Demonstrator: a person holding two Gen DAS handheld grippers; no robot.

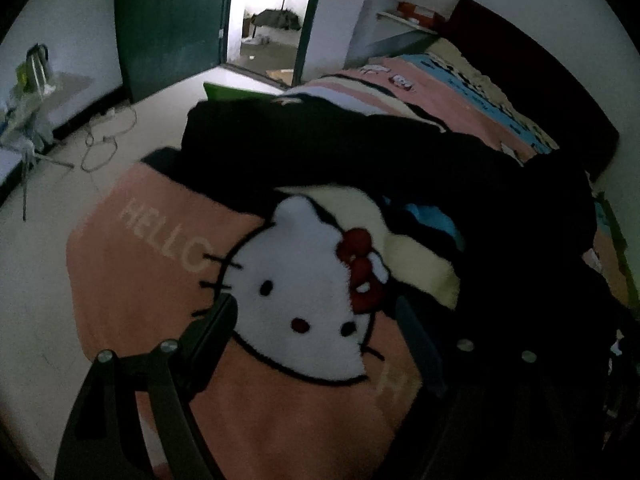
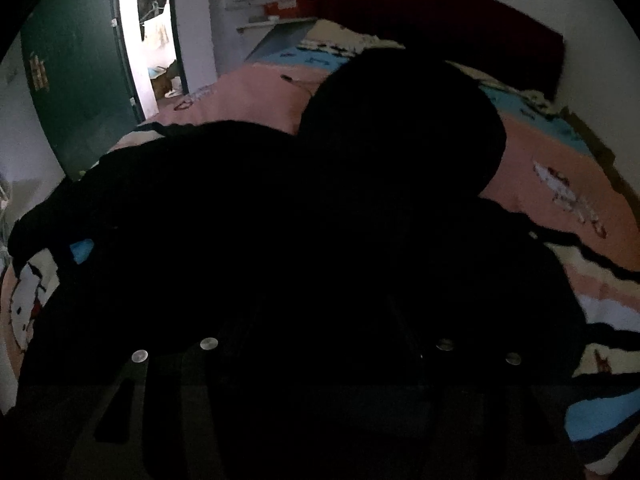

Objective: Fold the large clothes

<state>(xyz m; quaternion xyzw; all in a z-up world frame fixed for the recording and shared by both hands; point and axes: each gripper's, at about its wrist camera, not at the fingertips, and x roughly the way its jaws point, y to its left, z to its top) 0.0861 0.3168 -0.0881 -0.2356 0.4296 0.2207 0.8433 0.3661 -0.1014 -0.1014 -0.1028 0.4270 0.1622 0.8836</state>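
Folding not yet begun; black garment (image 1: 340, 148) heaped, unsmoothed, across the near end of the bed (image 1: 132, 264).

Left gripper (image 1: 316, 312) stands wide over the cat-face blanket (image 1: 296, 292), nothing between its fingers; right gripper (image 2: 320, 320) lost against black cloth, so grip or gap cannot be told; spreading and every fold remain; dark red headboard (image 2: 440, 12) at far edge; green door (image 1: 168, 20), floor cable (image 1: 104, 140) beyond bed's left edge; gloom hides garment edges.

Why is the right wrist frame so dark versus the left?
Right wrist view: black garment fills the dim frame, swallowing the right gripper; doorway blown out. Left wrist view: pink blanket gives contrast, left gripper readable, slight blur.
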